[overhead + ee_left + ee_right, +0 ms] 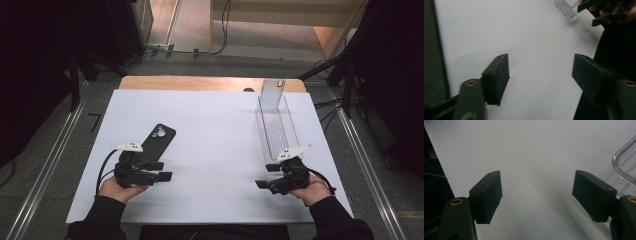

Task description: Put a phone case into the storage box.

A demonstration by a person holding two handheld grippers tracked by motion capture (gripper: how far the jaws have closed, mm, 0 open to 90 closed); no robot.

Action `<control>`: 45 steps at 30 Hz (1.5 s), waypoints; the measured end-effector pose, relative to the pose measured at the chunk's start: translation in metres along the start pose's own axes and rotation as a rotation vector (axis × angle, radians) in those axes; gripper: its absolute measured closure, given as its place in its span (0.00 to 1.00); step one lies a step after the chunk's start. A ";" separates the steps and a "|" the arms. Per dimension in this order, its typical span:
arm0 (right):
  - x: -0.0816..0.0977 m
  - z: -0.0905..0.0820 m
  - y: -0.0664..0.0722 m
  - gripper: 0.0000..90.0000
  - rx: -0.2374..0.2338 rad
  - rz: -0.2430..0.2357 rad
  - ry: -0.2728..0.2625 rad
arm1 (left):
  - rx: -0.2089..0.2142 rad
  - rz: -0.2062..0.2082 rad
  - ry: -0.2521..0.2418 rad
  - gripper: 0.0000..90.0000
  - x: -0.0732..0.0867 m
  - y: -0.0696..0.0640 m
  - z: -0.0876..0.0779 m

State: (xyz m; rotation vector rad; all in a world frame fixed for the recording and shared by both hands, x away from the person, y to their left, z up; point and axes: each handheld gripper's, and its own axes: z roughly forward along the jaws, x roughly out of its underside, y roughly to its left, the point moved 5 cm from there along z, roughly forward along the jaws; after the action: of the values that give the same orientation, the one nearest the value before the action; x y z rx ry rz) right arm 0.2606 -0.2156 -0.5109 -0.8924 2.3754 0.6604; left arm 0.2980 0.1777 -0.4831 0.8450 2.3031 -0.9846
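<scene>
A black phone (159, 138) lies face down on the white table sheet (215, 130), slanting away from my left gripper (162, 170), which is just below its near end and points to the right. In the left gripper view the left gripper (540, 65) is open over bare white sheet, with nothing between the jaws. My right gripper (266, 175) points left at the near end of a long clear plastic tray (276, 125). Its jaws (537, 185) stand open and empty, and the tray's rounded corner (624, 162) is beside the right-hand jaw.
A clear upright piece (272, 94) stands at the tray's far end. The wooden table edge (200, 82) shows beyond the sheet. The right gripper (599, 12) and the tray's end (564, 6) appear far off in the left gripper view. Dark stands and cables ring the table.
</scene>
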 end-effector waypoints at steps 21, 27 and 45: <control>-0.001 0.003 0.001 0.24 -0.006 -0.006 0.005 | -0.103 -0.004 -0.069 0.28 -0.022 0.037 -0.011; -0.001 0.003 0.001 0.24 -0.006 -0.011 0.004 | -0.145 0.006 -0.071 0.28 -0.032 0.043 -0.008; -0.001 0.004 0.000 0.24 -0.004 -0.014 0.006 | -0.256 0.035 -0.048 0.00 -0.066 0.078 0.004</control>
State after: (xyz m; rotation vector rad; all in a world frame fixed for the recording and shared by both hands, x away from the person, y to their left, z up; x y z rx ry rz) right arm 0.2617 -0.2129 -0.5129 -0.9125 2.3719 0.6587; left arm 0.3987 0.1949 -0.4795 0.7448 2.3022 -0.6690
